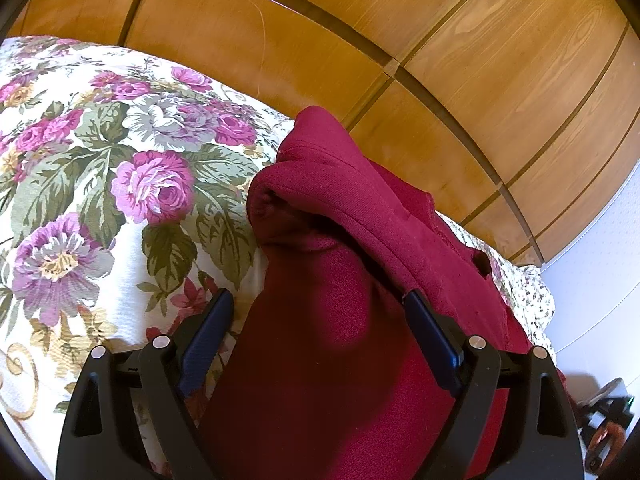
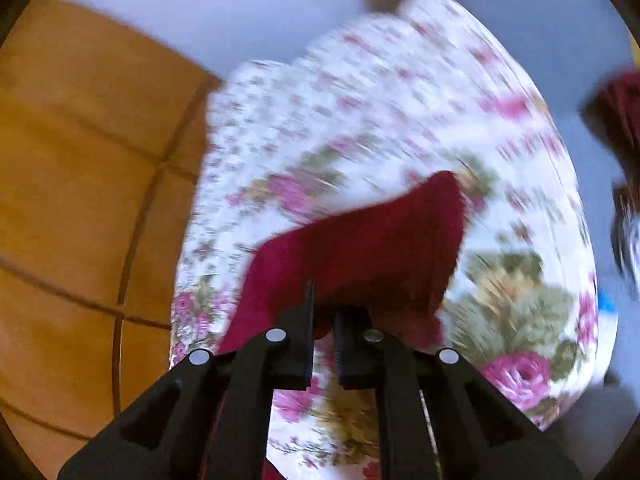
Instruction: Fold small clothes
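Observation:
A maroon knit garment point(image 1: 340, 200) lies bunched and partly folded on a floral bedspread point(image 1: 100, 160). In the left wrist view my left gripper point(image 1: 318, 298) is open wide, and the cloth runs up between its blue-padded fingers point(image 1: 208, 332). The left pad stands apart from the fabric. In the blurred right wrist view my right gripper point(image 2: 326, 304) has its jaws close together, pinching an edge of the maroon garment point(image 2: 360, 240). That flap is lifted above the bedspread point(image 2: 400, 100).
Wooden panels point(image 1: 440, 60) rise right behind the bed and show at the left in the right wrist view point(image 2: 80, 160). A white wall point(image 1: 592, 300) stands at the right, with dark items point(image 1: 608, 412) low beside it. A blurred dark red shape point(image 2: 616, 108) sits at the right edge.

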Demonstrator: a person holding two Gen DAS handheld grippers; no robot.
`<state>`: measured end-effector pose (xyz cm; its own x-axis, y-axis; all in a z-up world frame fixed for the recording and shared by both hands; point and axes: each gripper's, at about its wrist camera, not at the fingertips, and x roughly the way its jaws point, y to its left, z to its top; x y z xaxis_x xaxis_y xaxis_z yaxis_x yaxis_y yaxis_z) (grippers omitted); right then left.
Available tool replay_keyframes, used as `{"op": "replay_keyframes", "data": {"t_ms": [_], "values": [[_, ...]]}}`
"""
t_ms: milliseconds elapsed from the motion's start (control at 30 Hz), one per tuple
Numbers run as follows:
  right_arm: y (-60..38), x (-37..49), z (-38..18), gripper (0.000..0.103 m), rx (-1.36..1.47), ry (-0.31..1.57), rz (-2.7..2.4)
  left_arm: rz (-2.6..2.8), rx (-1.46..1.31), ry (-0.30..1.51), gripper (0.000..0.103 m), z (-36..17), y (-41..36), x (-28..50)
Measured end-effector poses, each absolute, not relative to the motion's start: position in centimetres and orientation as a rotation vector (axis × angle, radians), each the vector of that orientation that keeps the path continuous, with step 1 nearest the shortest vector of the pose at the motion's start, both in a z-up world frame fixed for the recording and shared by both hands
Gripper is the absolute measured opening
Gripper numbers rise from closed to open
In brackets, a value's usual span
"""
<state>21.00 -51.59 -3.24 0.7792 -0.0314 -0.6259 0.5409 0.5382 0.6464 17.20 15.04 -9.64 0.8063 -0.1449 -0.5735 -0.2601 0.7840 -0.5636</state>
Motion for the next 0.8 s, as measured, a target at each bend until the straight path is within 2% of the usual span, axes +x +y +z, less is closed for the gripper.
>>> {"op": "replay_keyframes", "data": {"t_ms": [167,367,567,733,767,800], "values": [[-45.3,24.2,0.9,0.007,0.69,0.554,-0.213,0.068,-0.677,0.644,0.086,-9.6,15.0,17.2],[-36.6,26.7,2.1,0.007,0.512,0.589,-0.004,0.067,-0.677,0.644,0.086,-9.7,15.0,17.2],[-26.2,28.3,0.9,0.007,0.276,0.665,0.216,0.062,-0.677,0.647,0.086,-9.7,14.9,17.5],[-18.0,28.2,-3.5,0.007,0.113,0.795,0.38,0.056,-0.679,0.648,0.087,-9.7,14.9,17.6],[-16.8,27.9,-4.5,0.012,0.092,0.823,0.404,0.055,-0.68,0.648,0.087,-9.8,14.9,17.7],[-15.8,27.8,-5.3,0.028,0.079,0.851,0.419,0.055,-0.681,0.647,0.087,-9.8,14.9,17.7]]}}
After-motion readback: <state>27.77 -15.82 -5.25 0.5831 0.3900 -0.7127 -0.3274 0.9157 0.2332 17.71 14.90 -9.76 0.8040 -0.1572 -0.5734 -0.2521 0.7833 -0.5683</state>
